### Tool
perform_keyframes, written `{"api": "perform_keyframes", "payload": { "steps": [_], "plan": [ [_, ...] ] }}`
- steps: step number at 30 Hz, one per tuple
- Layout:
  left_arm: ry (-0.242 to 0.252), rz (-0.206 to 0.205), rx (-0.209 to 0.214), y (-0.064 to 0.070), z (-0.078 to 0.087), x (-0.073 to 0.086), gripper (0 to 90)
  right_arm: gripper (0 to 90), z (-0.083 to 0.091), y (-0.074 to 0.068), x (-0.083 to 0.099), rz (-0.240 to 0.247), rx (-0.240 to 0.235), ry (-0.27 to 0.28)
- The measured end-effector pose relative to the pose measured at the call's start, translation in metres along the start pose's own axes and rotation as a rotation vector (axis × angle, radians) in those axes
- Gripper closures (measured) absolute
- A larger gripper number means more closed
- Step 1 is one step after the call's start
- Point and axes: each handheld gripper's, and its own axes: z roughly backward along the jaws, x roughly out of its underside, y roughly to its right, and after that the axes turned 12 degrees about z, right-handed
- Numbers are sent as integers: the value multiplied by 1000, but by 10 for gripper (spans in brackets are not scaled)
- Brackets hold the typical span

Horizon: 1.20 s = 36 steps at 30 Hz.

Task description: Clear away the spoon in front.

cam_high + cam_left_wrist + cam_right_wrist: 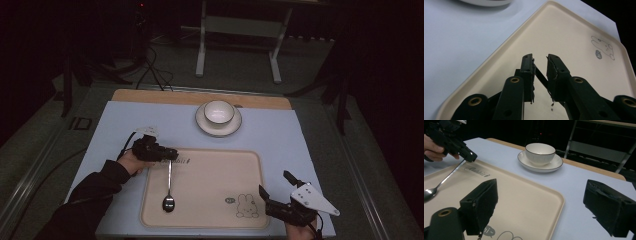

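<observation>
Nearest the high camera, the right gripper [274,192] hovers at the near right corner of the cream tray [250,165], just past the printed rabbit [245,206], its fingers spread wide with nothing between them. In its own view those two black pads stand far apart over the tray's edge and the pale blue desk [300,135].

The spoon [169,187] lies on the left half of the tray, its bowl toward the tray's near edge and its handle running up toward the far left corner. There the left gripper [172,153] has the tip of the handle between its fingers. The left gripper view shows the thin handle [541,76] crossing the narrow gap between the pads, which are drawn close on it; whether they already press it firmly I cannot tell for certain, but it reads as a pinch. From the right gripper view the spoon's bowl [429,192] appears to rest on the tray while the handle slants up into the left gripper [470,157].

Beyond the tray's far edge a white bowl [219,112] sits on a saucer [218,128].

The step in hand looks like picking up the spoon by its handle. Next, the spoon needs a firm hold, since the thin handle may pivot, then a lift clear of the tray's raised rim, probably toward the bowl.
</observation>
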Motion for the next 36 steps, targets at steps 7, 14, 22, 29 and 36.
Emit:
{"api": "perform_keyframes", "payload": {
  "steps": [7, 14, 22, 29, 36],
  "plan": [
    [-1, 16, -33, -6, -7, 4, 745, 123, 0, 0, 0, -3, -4, -1],
    [-16, 26, -39, -9, -11, 6, 745, 124, -1, 0, 0, -3, -8, -3],
    [-34, 26, -64, -12, -17, 8, 733, 124, -1, 0, 1, -4, -15, -7],
    [-28, 22, -83, -13, -20, 8, 707, 125, -2, 0, 1, -5, -22, -10],
    [-20, 20, -92, -13, -20, 8, 682, 125, -3, 0, 1, -10, -25, -10]
  ]
}}
